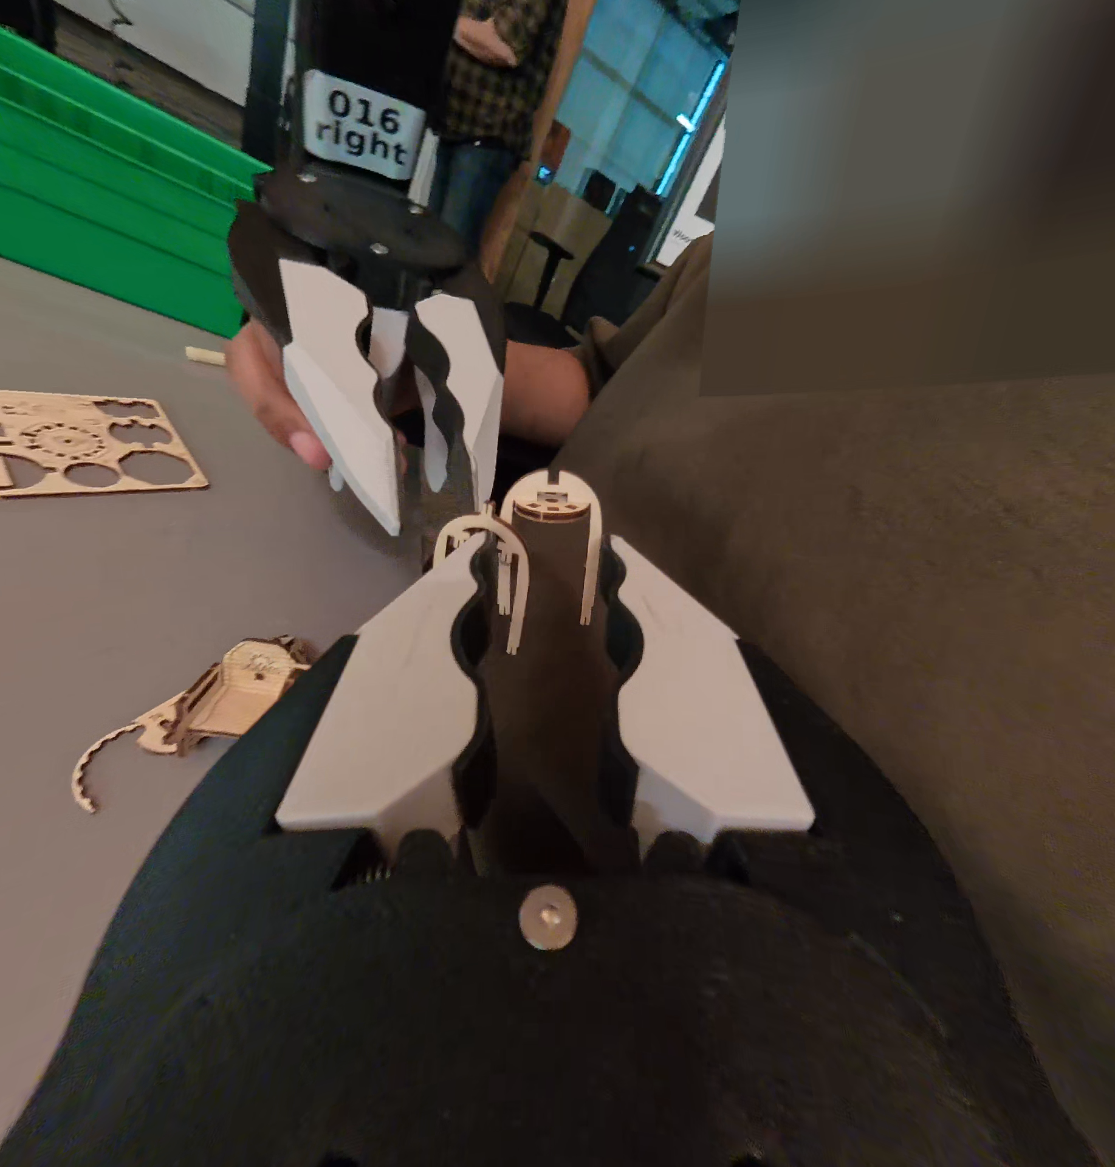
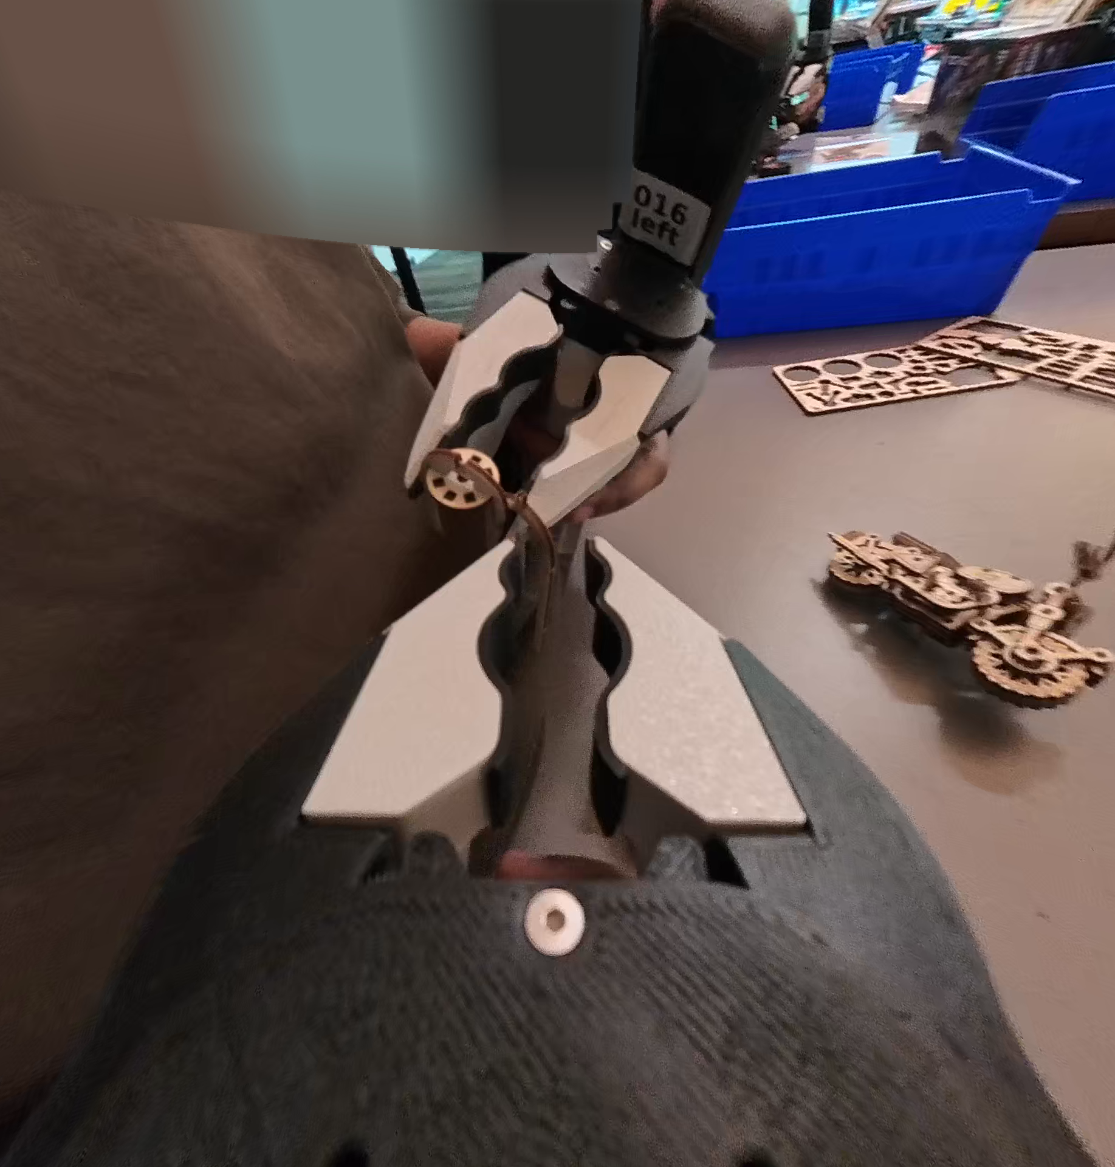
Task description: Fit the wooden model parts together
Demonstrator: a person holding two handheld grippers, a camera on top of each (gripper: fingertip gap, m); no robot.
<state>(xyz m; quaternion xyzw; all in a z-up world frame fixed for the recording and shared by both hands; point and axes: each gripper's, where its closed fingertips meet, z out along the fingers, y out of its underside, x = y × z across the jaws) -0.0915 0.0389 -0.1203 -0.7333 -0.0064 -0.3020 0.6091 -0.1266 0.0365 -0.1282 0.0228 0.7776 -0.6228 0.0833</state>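
The grey counter [image 1: 49, 600] lies below both tools, a wooden motorcycle model [image 2: 977, 616] well off my right hand-held gripper [image 2: 545, 556]. My left hand-held gripper [image 1: 542, 543] is clamped on a small wheel assembly [image 1: 551, 505] with thin arched plywood forks. The right one pinches a thin curved strip [image 2: 542, 568]. I should align tabs gently; laser-cut ply snaps.

Open table [image 2: 921, 821] right of both tools, model motorcycle [image 2: 971, 619] and cut-out sheets [image 2: 959, 372] obstructing farther out
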